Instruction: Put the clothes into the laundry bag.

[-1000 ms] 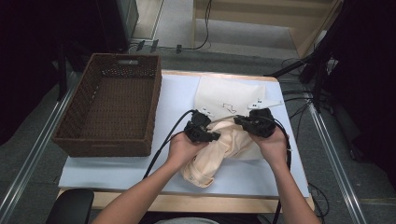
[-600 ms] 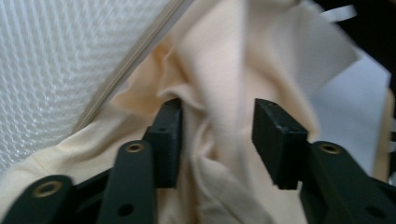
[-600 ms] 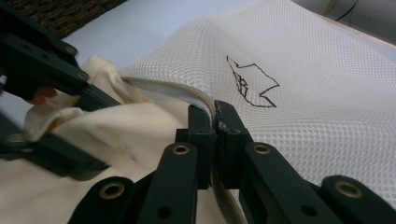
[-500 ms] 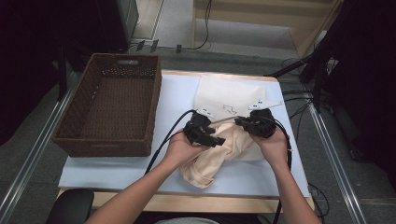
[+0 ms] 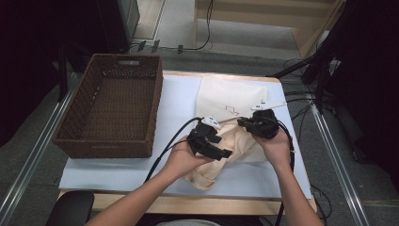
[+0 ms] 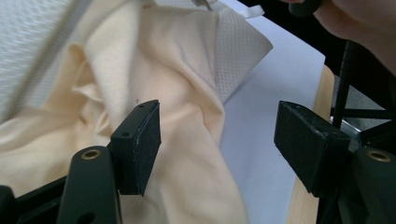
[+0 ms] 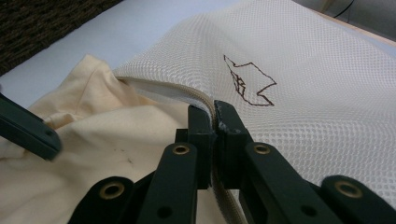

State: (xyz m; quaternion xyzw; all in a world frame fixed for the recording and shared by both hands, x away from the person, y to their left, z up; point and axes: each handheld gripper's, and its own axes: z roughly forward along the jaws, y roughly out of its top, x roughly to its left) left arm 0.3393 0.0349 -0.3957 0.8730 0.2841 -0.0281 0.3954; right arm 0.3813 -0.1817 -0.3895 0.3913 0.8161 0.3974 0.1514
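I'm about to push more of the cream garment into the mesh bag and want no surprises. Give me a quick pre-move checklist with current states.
1. Right gripper shut on the zipper edge of the mesh bag: ok.
2. Left gripper open, ready to take cloth: ok.
3. Cream garment between the left jaws: not ok; the fabric lies under them, not pinched.
4. Bag mouth lifted clear of the garment: ok, the edge is raised in the right gripper view.
5. How much of the garment is already inside: cannot tell.
6. Wicker basket away from the work area: ok, at the table's left.
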